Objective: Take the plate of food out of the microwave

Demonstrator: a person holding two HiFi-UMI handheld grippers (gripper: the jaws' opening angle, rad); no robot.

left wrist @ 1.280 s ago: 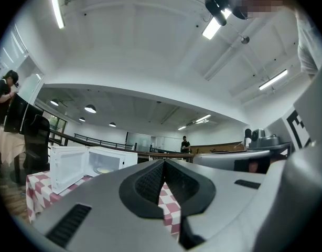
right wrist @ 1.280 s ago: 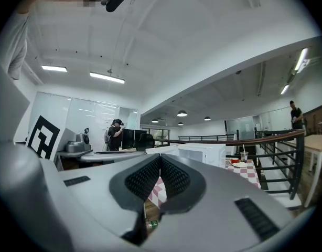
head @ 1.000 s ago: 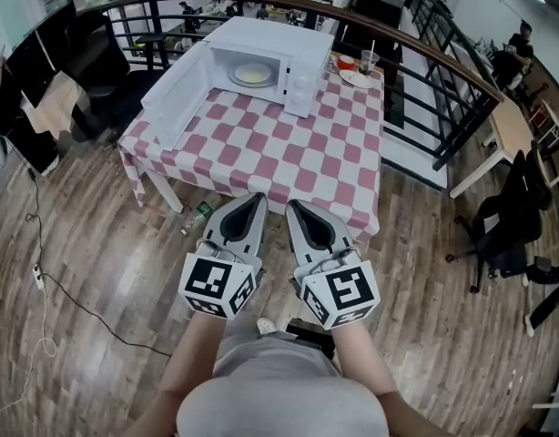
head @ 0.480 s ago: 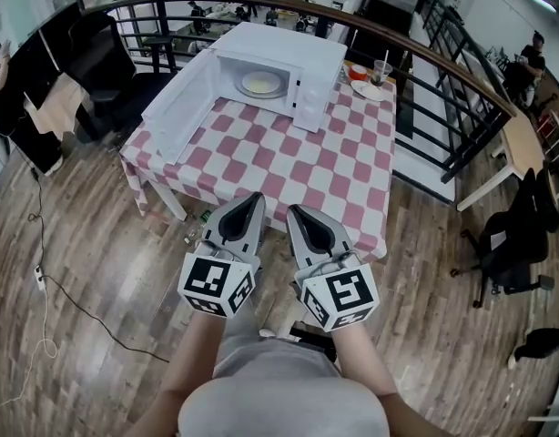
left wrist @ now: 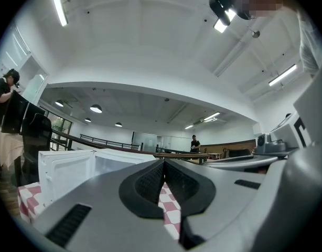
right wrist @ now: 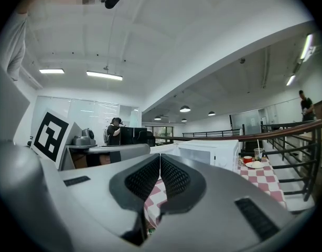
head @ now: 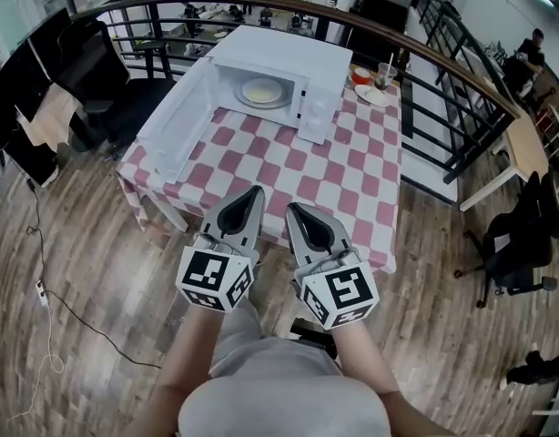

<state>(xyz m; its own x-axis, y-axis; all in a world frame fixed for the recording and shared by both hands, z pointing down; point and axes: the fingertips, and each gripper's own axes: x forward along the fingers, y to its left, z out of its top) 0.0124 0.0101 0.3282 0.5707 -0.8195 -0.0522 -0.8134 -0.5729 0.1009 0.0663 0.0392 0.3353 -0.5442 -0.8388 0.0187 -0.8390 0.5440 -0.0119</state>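
Red-and-white checked cloth (head: 298, 167) covers the table (head: 385, 260), hanging over its edges. White microwave (head: 293, 55) sits at the far edge, towards the far left corner. Its door (head: 182, 116) is swung fully open to the left and reaches out along the table's left edge. Plate of food (head: 264, 91) is inside the microwave cavity, flat on the floor of it, pale food on top, nothing touching it.

At the far right corner, just beside the microwave: a cup (head: 385, 73) with a straw, a red bowl (head: 361, 76) and a small plate (head: 377, 95), close together.

Left gripper (head: 257, 190) has its jaws pressed together, nothing between the pads; its own view shows the pads meeting in a thin line with checked cloth past them. Right gripper (head: 292, 207) is the same, jaws closed tight and empty. Both are held level, side by side, close but not touching, tips pointing at the microwave. In the head view the tips line up with the table's near edge, well apart from the plate of food. The marker cubes sit at the back of each, near the person's hands.

A dark railing (head: 443, 62) curves behind the far edge and down past the right edge. Wooden floor (head: 106, 262) all round, a cable (head: 56, 303) lying on it at left, an office chair (head: 516, 244) at right.
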